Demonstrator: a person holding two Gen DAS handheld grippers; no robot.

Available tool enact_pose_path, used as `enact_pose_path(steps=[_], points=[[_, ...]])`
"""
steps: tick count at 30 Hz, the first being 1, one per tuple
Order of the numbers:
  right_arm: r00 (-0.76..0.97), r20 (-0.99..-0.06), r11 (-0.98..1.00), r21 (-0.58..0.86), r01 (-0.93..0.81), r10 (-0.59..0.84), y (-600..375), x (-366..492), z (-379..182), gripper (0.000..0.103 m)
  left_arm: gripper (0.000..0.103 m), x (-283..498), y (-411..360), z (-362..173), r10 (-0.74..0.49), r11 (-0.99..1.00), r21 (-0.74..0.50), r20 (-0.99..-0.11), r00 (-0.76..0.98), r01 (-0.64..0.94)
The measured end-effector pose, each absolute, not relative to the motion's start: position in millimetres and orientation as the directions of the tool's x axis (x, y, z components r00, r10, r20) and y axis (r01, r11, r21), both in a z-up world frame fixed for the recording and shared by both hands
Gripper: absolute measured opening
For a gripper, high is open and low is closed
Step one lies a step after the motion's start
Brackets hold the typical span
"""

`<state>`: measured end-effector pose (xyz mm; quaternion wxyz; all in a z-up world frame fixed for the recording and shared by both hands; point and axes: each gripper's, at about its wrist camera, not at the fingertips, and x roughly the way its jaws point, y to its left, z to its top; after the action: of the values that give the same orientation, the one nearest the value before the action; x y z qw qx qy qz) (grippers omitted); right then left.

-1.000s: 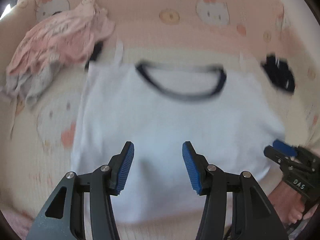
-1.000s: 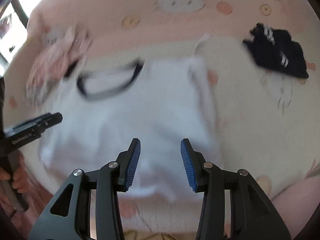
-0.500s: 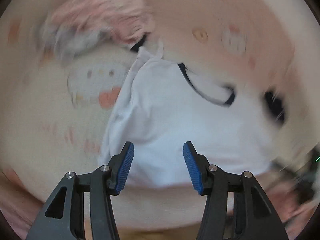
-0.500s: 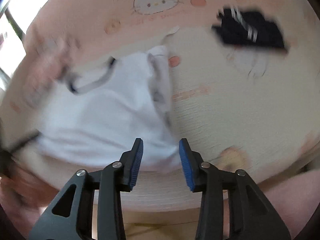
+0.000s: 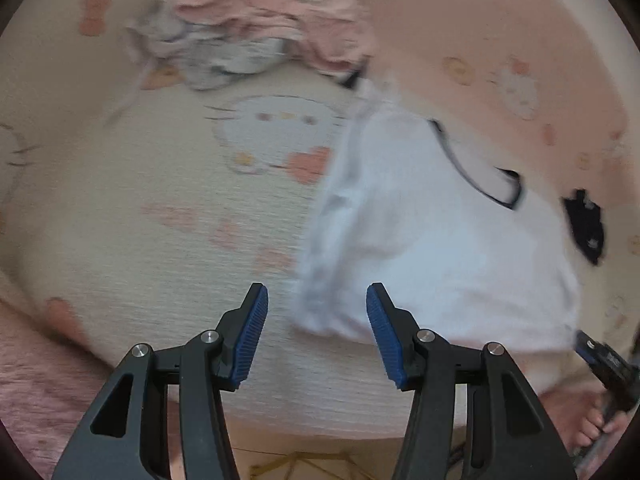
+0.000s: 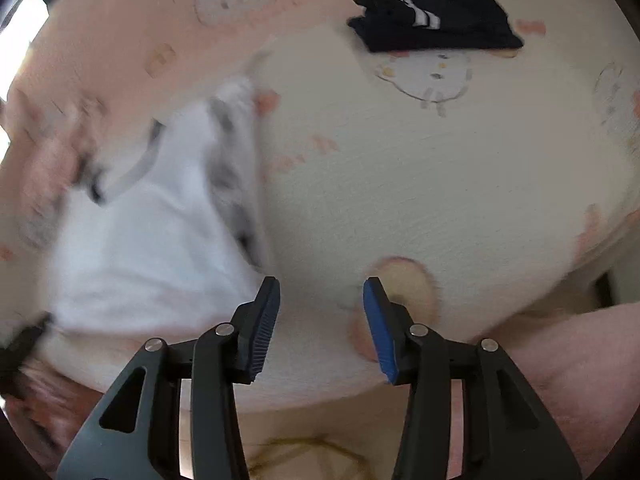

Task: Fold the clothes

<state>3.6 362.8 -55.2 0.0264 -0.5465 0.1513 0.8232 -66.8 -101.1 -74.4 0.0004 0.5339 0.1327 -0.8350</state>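
A white T-shirt (image 5: 432, 248) with a dark collar lies flat on the cat-print bed cover (image 5: 160, 220), its sleeves folded in. My left gripper (image 5: 316, 328) hovers open above the shirt's lower left corner, with nothing between its blue pads. In the right wrist view the same T-shirt (image 6: 152, 240) lies to the left. My right gripper (image 6: 320, 320) is just past the shirt's lower right corner, over bare cover. Its jaws are opening and hold nothing. The right gripper's tip (image 5: 600, 356) shows at the lower right of the left wrist view.
A heap of pink and grey clothes (image 5: 256, 36) lies at the back left of the bed. A folded dark garment with white stripes (image 6: 432, 12) sits at the back right. The bed's near edge (image 6: 320, 396) runs just below both grippers. A person's hand (image 5: 596, 428) grips the right tool.
Both grippers have slid apart from over the middle of the shirt's hem to its two lower corners, left to the left and right to the right. The shirt has not moved.
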Motion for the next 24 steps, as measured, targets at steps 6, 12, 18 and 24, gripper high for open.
enact_pose_path(steps=[6,12,18,24], points=[[-0.345,-0.938,-0.976,0.112,-0.187,-0.042,335.1,-20.8,-73.7,0.048,0.054,-64.0,-104.4,-83.4,-0.063,-0.981,-0.006,-0.934,-0.352,0.192],[-0.431,-0.894,-0.928,0.26,-0.269,-0.126,367.8,-18.5,-54.3,0.05,0.053,-59.4,-119.5,-57.8,0.169,-0.935,-0.297,-0.853,-0.494,0.194],[-0.392,-0.897,-0.951,0.278,-0.136,-0.206,327.9,-32.5,-67.0,0.06,0.053,-68.1,-58.6,-68.0,0.205,-0.971,-0.238,-0.872,-0.444,0.019],[-0.414,-0.909,-0.949,0.167,-0.268,-0.042,348.5,-41.0,-60.5,0.059,0.054,-63.0,-64.1,-72.5,0.136,-0.981,-0.18,-0.903,-0.408,0.072]])
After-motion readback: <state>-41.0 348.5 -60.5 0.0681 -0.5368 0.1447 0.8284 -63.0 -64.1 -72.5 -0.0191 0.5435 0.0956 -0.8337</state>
